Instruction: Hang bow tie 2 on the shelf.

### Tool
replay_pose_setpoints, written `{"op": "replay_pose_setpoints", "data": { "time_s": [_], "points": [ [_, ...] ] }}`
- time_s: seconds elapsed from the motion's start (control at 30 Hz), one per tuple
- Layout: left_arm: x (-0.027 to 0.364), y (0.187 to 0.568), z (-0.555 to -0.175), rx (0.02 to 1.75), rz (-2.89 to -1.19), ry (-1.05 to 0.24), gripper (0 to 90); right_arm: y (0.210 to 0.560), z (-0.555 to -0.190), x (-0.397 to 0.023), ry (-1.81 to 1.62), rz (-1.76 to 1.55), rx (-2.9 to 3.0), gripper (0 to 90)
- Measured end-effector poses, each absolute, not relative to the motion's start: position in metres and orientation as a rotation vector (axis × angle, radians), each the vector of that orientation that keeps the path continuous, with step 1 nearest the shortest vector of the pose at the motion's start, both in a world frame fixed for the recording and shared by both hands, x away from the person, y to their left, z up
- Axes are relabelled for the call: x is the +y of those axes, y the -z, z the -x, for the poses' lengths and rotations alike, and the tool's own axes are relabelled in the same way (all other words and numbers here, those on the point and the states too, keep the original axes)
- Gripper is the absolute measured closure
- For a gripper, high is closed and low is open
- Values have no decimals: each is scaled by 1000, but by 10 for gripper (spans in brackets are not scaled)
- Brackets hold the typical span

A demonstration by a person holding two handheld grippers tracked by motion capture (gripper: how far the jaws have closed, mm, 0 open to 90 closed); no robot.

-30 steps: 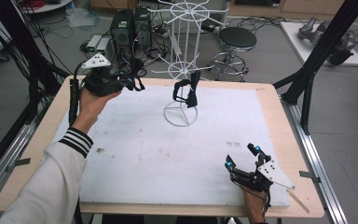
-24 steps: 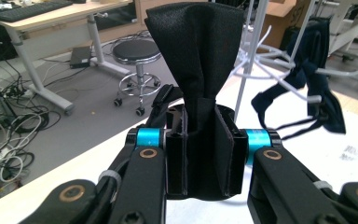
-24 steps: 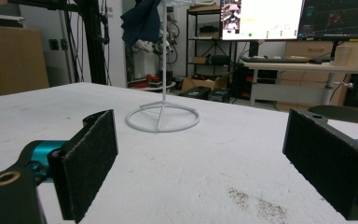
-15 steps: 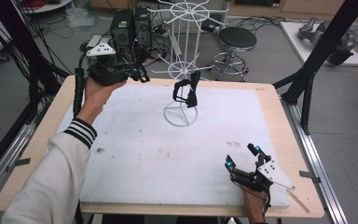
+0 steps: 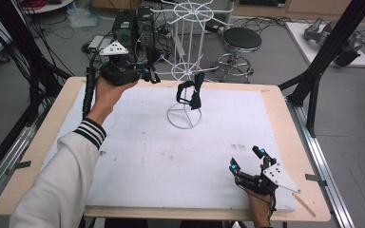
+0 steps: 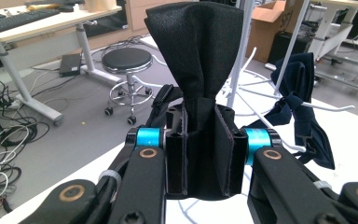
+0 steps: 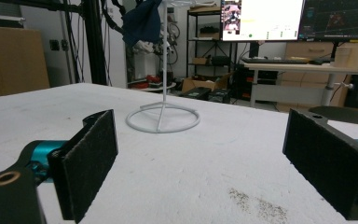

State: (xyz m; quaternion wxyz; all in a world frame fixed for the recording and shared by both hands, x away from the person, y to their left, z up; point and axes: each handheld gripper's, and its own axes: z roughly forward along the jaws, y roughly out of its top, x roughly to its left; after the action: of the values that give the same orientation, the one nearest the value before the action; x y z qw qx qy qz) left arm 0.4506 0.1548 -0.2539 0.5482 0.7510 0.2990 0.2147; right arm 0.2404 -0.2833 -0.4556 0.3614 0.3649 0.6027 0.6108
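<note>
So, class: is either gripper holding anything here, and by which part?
The left gripper is shut on a black bow tie, clamped at its narrow middle knot with one wing fanning up above the jaws. The right gripper is open, holding nothing.

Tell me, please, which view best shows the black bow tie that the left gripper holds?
The left gripper view: the bow tie stands close up, pinched between the jaws, its fabric fanning out above. In the high view the left gripper is small and the tie hard to make out. The right gripper view faces the rack.
</note>
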Motion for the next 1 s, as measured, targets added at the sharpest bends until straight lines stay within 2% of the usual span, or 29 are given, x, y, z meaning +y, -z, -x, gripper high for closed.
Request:
{"op": "replay_pose_setpoints", "data": {
  "time_s": [1.0],
  "points": [
    [124, 266, -451, 693, -1809, -458, 758, 455, -240, -283, -1574, -943, 1555, 95]
  ]
}}
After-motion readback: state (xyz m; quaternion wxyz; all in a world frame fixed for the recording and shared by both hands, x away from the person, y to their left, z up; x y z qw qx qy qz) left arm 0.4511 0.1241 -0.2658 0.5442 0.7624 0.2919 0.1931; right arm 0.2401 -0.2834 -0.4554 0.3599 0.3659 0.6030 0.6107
